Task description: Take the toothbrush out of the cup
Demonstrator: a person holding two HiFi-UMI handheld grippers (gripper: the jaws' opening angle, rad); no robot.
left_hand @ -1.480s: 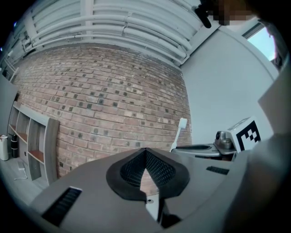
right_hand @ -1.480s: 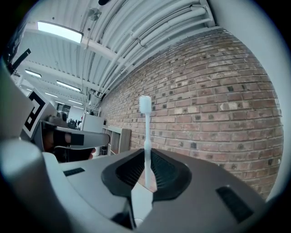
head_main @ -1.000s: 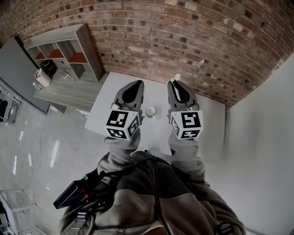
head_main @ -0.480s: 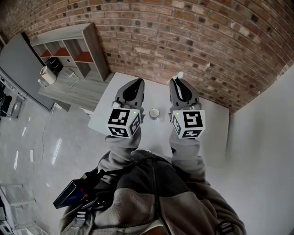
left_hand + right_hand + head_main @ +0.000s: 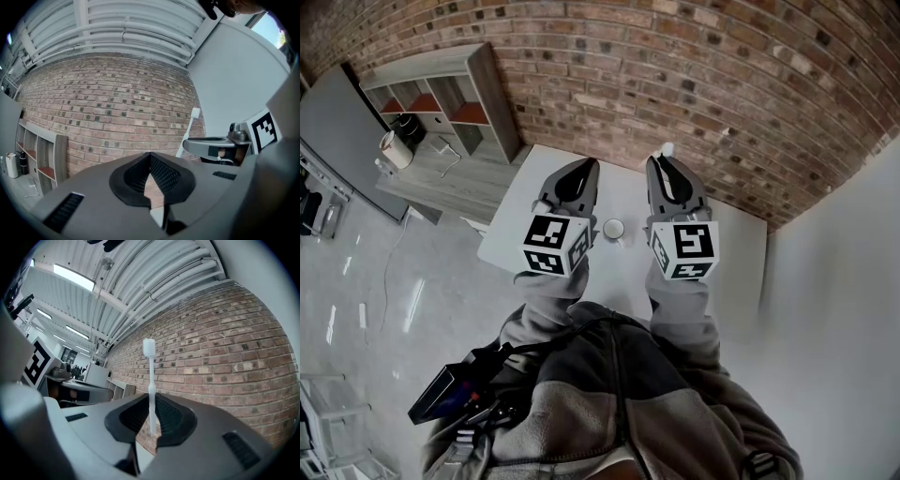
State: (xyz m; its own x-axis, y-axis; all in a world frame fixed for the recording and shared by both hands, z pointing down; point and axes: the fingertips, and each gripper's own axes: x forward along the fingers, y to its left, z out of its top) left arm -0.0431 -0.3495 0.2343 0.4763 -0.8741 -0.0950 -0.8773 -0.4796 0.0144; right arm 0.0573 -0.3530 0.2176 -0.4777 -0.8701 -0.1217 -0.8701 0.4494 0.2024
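Head view high overhead, steeply down on the tabletop [image 5: 736, 253], left gripper view close along the left tool [image 5: 150, 157], tilted up at the brick wall [image 5: 117, 103], right gripper view likewise along the right tool [image 5: 152, 400], wall shared by all three.

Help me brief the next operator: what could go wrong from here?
The right gripper pinches the toothbrush only near its lower end, most of it standing free above the fingers, so it could tilt or slip. The cup stands on the table between the left gripper and the right one; lowering either carelessly might knock it over.
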